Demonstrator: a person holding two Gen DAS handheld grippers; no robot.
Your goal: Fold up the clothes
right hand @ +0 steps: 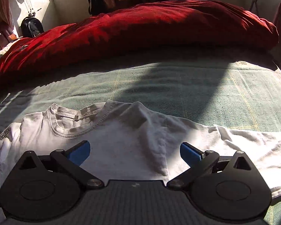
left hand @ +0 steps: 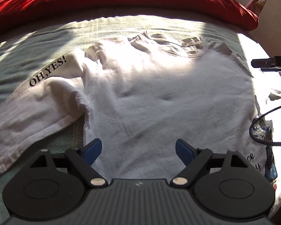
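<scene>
A white long-sleeved shirt (left hand: 159, 97) lies spread flat on a green bed cover (left hand: 28, 45), collar at the far side. Its left sleeve (left hand: 33, 108), printed "OH,YES!", runs toward the near left. My left gripper (left hand: 138, 150) hovers open over the shirt's lower body, with nothing between its blue pads. In the right wrist view the same shirt (right hand: 125, 150) shows its collar (right hand: 73, 123) at left and its other sleeve (right hand: 252, 150) stretching right. My right gripper (right hand: 134, 151) is open above the shoulder area, empty. A black part of the right gripper (left hand: 267, 63) shows at the left view's right edge.
A red duvet (right hand: 140, 30) is heaped along the far side of the bed. A black cable (left hand: 262, 131) loops at the right by the shirt's folded-under printed edge. A black bag (right hand: 31, 27) and hanging clothes stand beyond the bed near a window.
</scene>
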